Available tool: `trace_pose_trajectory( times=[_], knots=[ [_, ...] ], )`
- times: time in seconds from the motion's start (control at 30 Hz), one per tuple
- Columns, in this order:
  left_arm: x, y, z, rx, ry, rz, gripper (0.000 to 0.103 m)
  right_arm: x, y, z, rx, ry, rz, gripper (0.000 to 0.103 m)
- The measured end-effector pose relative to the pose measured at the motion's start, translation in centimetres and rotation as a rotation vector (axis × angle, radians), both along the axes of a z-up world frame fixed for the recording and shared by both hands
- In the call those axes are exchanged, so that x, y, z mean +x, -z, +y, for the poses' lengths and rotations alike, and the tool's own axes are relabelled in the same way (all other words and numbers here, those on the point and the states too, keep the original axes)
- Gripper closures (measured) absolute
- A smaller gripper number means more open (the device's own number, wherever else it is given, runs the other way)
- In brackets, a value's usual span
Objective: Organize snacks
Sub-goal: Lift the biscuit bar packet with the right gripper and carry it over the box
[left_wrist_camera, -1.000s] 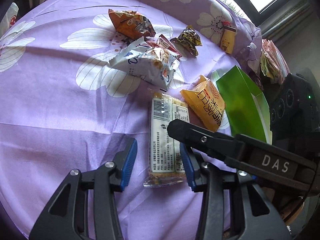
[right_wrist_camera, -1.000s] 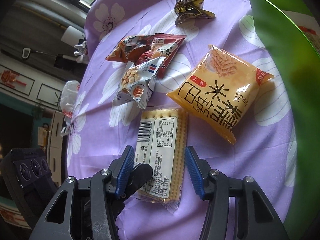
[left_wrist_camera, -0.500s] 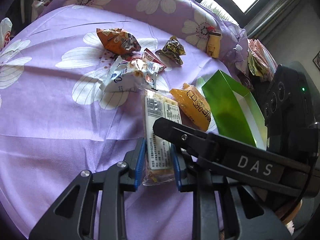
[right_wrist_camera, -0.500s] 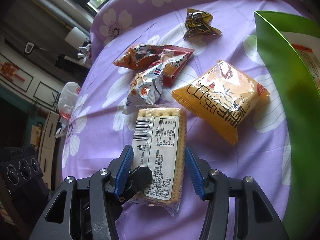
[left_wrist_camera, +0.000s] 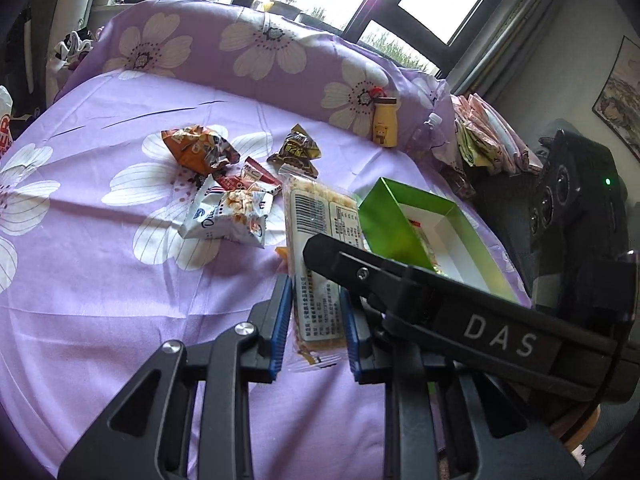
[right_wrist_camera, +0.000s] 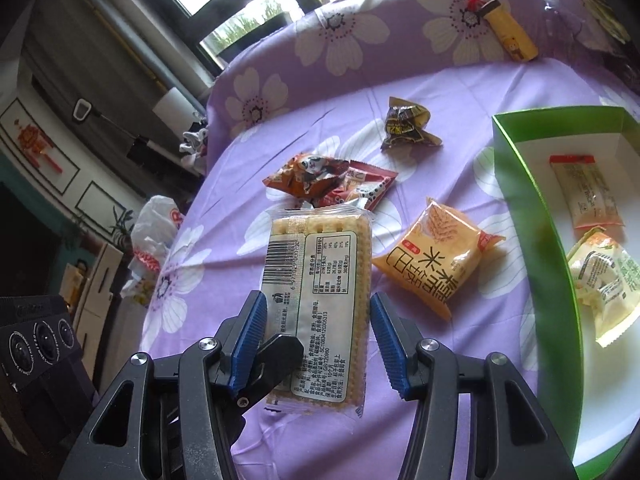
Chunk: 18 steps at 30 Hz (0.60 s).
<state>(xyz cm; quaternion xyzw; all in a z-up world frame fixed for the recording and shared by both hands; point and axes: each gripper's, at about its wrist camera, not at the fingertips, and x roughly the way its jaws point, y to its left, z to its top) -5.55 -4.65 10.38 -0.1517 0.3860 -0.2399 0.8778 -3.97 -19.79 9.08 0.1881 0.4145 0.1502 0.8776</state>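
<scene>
1. The left gripper [left_wrist_camera: 316, 320] is clamped on the near end of a cracker pack [left_wrist_camera: 318, 256]; its blue pads [left_wrist_camera: 280, 320] press the pack's two long edges, and the pack stands out from the jaws toward 12 o'clock, its far end off the cloth.
2. In the right wrist view the same cracker pack [right_wrist_camera: 318, 304] lies between the right gripper's [right_wrist_camera: 318, 344] blue pads [right_wrist_camera: 250, 340]. The left pad touches the pack's edge, but a narrow gap shows at the right pad, so I cannot tell whether this gripper is really squeezing it.
3. A black finger of the left gripper crosses under the pack at 7 o'clock in the right wrist view.
4. The purple flowered cloth [left_wrist_camera: 100, 280] covers the table.
5. A green box [right_wrist_camera: 520, 184] sits at 3 o'clock of the pack in the right wrist view, with two small snack packets [right_wrist_camera: 586, 190] lying in its white inside.
6. An orange snack bag [right_wrist_camera: 434, 260] lies on the cloth between the pack and the box, apart from both.
7. At 11 to 12 o'clock beyond the pack lie an orange crumpled bag [left_wrist_camera: 198, 148], a white and blue bag [left_wrist_camera: 228, 212] and a red packet [left_wrist_camera: 258, 176], bunched together.
8. A dark brown wrapper [left_wrist_camera: 296, 150] lies farther out at 12 o'clock, and a small yellow bottle [left_wrist_camera: 385, 122] stands by the cloth's raised back edge at 1 o'clock.
</scene>
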Motion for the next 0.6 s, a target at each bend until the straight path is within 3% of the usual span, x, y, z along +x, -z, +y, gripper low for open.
trace_pose_trajectory(
  times=[0.6],
  knots=[
    [-0.3, -4.5, -6.9, -0.037, 0.168, -0.152, 0.081, -3.1, -5.1, -6.8, -0.002, 0.193, -0.167, 0.047]
  ],
)
